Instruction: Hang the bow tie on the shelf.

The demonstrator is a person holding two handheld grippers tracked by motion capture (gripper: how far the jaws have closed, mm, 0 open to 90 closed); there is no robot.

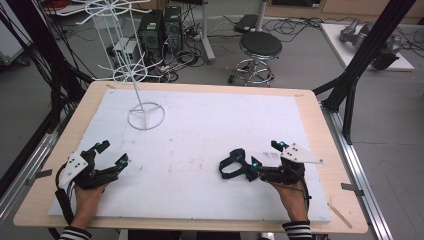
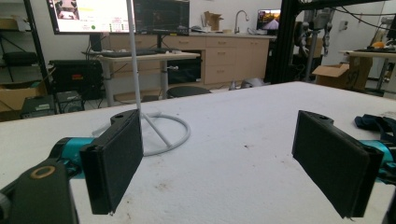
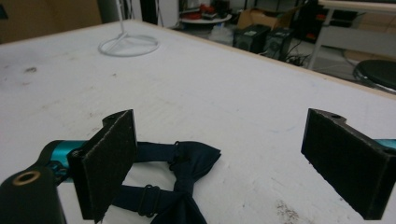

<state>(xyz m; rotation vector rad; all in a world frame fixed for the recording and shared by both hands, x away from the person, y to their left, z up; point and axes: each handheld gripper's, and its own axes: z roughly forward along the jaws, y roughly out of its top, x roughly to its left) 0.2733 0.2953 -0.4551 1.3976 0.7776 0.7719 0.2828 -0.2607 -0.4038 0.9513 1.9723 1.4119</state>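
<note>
A dark navy bow tie [image 1: 232, 165] with its strap lies on the white board, right of centre. My right gripper [image 1: 267, 154] is open just right of it, near jaw at the tie's edge. In the right gripper view the bow tie [image 3: 187, 161] lies low between the jaws, close to the left one, and the right gripper [image 3: 219, 156] holds nothing. My left gripper [image 1: 112, 153] stands open near the board's left edge, nothing between its jaws. In the left gripper view the left gripper [image 2: 219, 158] faces bare board, with the bow tie [image 2: 377, 123] at the far right.
A white wire display stand [image 1: 145, 116] rises from a ring base at the board's back left; that stand [image 2: 167, 134] is ahead of the left gripper, and its base [image 3: 128, 45] lies far off in the right gripper view. The white board [image 1: 210, 125] rests on a wooden table [image 1: 320, 135].
</note>
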